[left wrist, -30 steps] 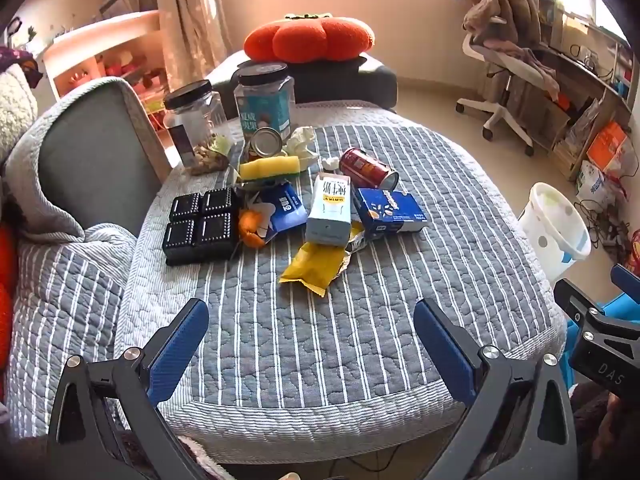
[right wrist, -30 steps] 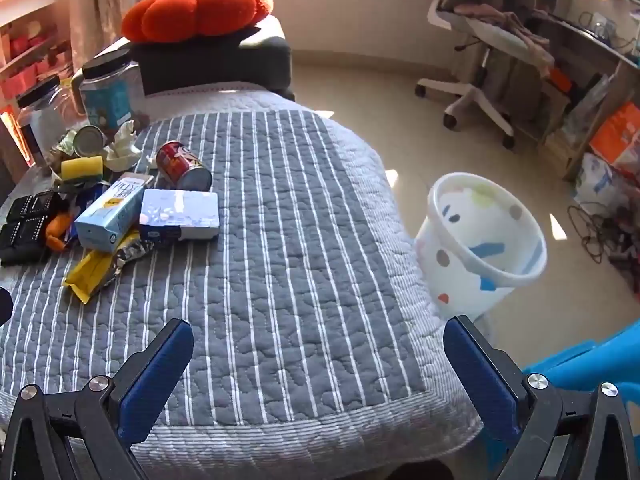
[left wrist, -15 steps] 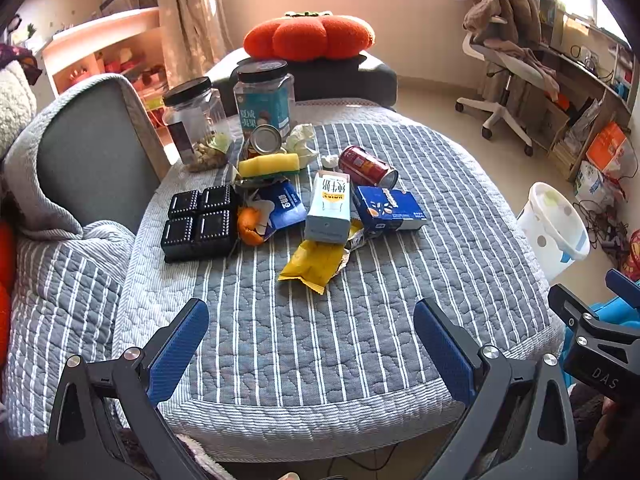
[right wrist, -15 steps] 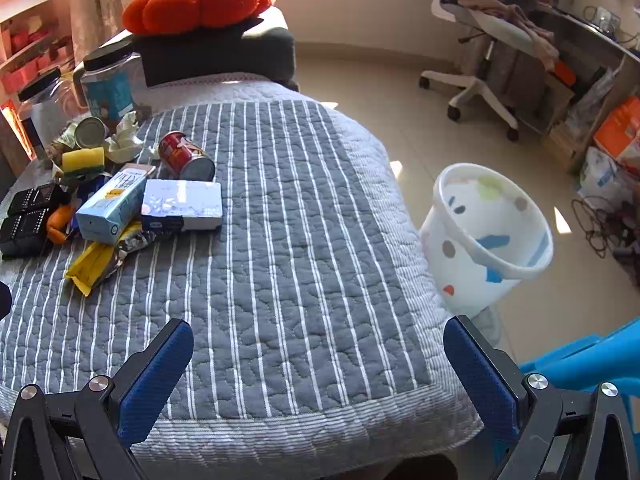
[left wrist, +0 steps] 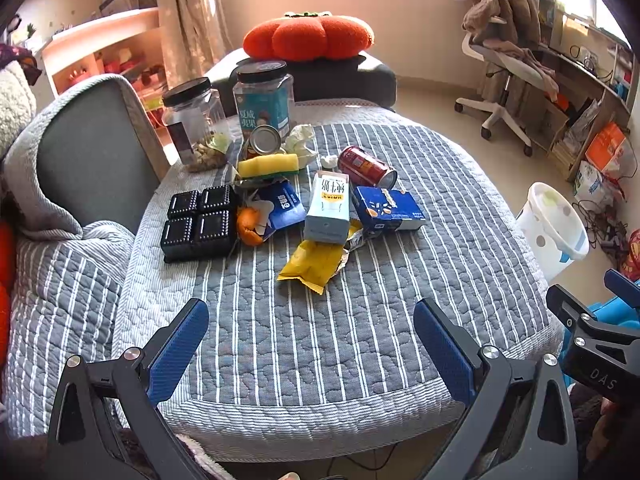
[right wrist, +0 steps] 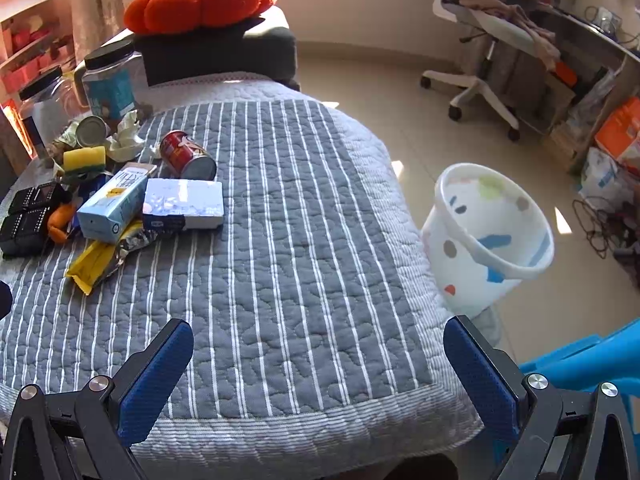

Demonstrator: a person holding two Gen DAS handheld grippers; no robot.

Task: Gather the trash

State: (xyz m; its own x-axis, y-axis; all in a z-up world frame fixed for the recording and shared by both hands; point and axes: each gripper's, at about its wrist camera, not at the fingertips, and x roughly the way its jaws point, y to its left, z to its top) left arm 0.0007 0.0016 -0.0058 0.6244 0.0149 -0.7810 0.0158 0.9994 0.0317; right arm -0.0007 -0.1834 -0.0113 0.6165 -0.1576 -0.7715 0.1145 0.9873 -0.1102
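Note:
Trash lies in a heap on the quilted table: a yellow wrapper, a pale blue milk carton, a dark blue box, a red can, orange peel, crumpled tissue. The same heap shows in the right wrist view: wrapper, carton, box, can. A white spotted bin stands on the floor right of the table, also in the left wrist view. My left gripper and right gripper are open and empty over the table's near edge.
Two black-lidded jars, a tin, a yellow sponge and black boxes share the table. An orange pumpkin cushion sits behind. A grey chair stands left, an office chair far right.
Both grippers have drifted slightly back and up from the table; the heap appears a little farther away. Nothing was taken hold of.

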